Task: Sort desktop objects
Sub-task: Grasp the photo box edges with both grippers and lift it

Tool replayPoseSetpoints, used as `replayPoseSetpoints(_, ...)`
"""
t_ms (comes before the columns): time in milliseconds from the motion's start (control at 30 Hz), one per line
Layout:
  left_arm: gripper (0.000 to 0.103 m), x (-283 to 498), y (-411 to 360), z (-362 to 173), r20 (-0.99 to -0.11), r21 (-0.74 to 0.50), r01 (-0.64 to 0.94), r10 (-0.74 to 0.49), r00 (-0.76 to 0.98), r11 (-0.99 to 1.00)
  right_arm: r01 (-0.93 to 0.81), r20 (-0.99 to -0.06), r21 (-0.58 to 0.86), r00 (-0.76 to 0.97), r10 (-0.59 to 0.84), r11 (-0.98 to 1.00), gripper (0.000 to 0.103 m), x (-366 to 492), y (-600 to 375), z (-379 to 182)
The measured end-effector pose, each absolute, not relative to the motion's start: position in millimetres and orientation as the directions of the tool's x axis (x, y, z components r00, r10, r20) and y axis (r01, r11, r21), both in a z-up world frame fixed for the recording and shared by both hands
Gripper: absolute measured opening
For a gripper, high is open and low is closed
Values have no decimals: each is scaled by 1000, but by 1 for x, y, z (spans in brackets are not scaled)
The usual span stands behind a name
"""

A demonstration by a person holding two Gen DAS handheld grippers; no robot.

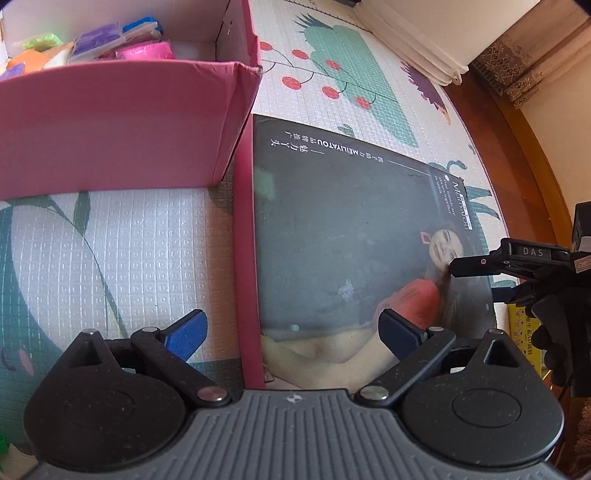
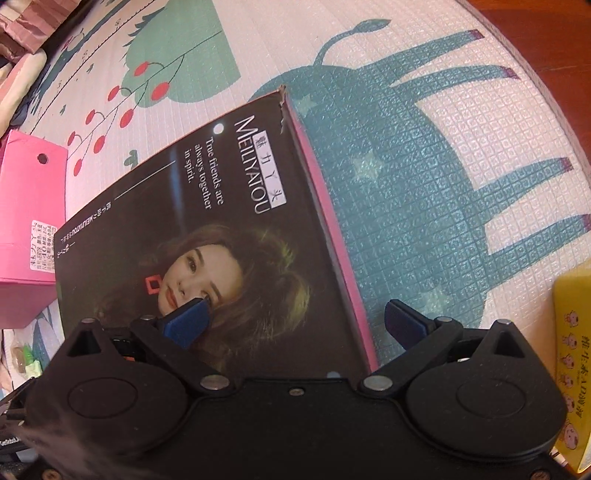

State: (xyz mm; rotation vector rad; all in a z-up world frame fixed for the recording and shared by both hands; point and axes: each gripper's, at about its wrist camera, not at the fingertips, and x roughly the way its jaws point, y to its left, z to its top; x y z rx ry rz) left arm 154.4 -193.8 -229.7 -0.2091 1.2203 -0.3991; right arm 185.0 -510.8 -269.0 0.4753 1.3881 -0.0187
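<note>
A flat box lid [image 1: 332,229] with a black top, a woman's picture and pink sides lies on the play mat; it also shows in the right wrist view [image 2: 207,229]. My left gripper [image 1: 291,332] is open, its jaws straddling the lid's pink left edge. My right gripper [image 2: 295,325] is open and straddles the lid's pink right edge; it also shows at the right of the left wrist view [image 1: 480,273]. An open pink box [image 1: 122,122] holding several coloured clay packets [image 1: 144,50] stands behind and to the left.
A patterned foam play mat [image 2: 406,184] covers the surface. A yellow box [image 2: 576,369] lies at the right edge. The pink box shows at the left of the right wrist view [image 2: 26,221]. A wooden floor [image 1: 517,122] and white bedding [image 1: 424,33] lie beyond the mat.
</note>
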Motion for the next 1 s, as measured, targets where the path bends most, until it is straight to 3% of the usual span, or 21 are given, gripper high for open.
replayPoseSetpoints(300,99,153,-201,-233,-867,-381,216,-429,254,899,77,-950,292,135,281,953,103,179,-469,-261)
replayPoseSetpoints(667,99,151,-208,-209,-845,-395,302,-472,253,868,78,-956,254,175,238,964,103,177,-476,-228)
replayPoseSetpoints(1000,99,144,-222,-170,-797,-418,397,-540,271,817,22,-953,182,249,171,983,103,160,-493,-158)
